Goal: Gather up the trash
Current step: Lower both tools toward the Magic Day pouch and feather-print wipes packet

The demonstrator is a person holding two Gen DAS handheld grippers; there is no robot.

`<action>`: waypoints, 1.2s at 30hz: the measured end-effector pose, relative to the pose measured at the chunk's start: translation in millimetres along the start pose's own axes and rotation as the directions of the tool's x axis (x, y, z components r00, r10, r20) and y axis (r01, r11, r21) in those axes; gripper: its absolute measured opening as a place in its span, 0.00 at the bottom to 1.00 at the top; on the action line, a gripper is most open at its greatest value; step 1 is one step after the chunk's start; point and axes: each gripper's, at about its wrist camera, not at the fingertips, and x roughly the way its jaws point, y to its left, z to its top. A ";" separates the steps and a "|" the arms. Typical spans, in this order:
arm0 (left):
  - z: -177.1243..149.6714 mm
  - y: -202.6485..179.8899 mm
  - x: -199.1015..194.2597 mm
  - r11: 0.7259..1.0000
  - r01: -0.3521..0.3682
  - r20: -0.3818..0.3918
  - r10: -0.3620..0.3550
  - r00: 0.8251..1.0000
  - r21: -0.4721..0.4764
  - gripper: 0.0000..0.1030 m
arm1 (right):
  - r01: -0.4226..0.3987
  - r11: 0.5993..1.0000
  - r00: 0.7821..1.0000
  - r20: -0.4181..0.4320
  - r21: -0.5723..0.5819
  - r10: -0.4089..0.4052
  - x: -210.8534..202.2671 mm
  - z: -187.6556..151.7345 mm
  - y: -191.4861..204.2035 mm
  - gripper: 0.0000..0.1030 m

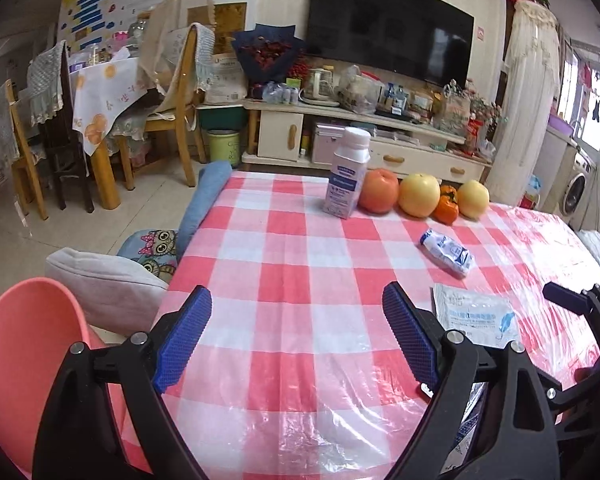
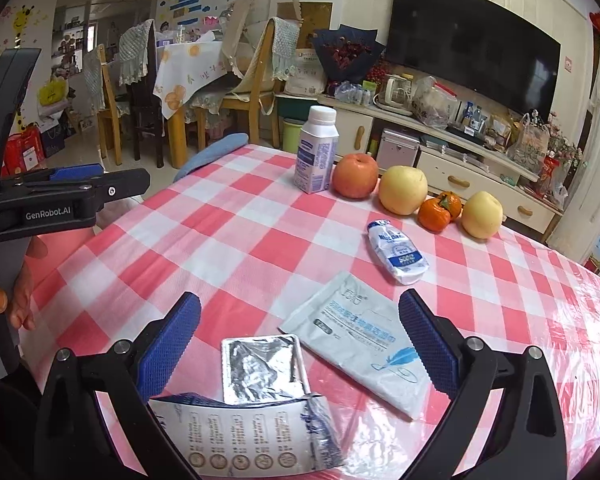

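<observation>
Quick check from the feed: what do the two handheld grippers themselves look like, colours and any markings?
Both match: the left gripper and right gripper have black plastic linkage arms with silver rivets and blue, dimple-textured finger pads. The left one's body, seen from the side, carries white "GenRobot.AI" lettering. No cables or sleeves show.

Red apple (image 2: 355, 176), two pears, persimmons (image 2: 440, 210) on checked tablecloth (image 2: 228, 232)

Both wrist views look low across the checked table (image 1: 300, 248), sharing the fruit row (image 2: 400, 192).

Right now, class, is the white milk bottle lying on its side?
No, the white milk bottle stands upright on the checked tablecloth, beside the red apple.
</observation>
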 end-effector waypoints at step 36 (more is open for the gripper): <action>-25.8 -103.9 32.4 0.948 0.151 -0.145 -0.114 0.983 0.280 0.85 | 0.092 0.994 0.995 0.034 0.064 -0.094 -11.0 -9.6 -80.3 0.95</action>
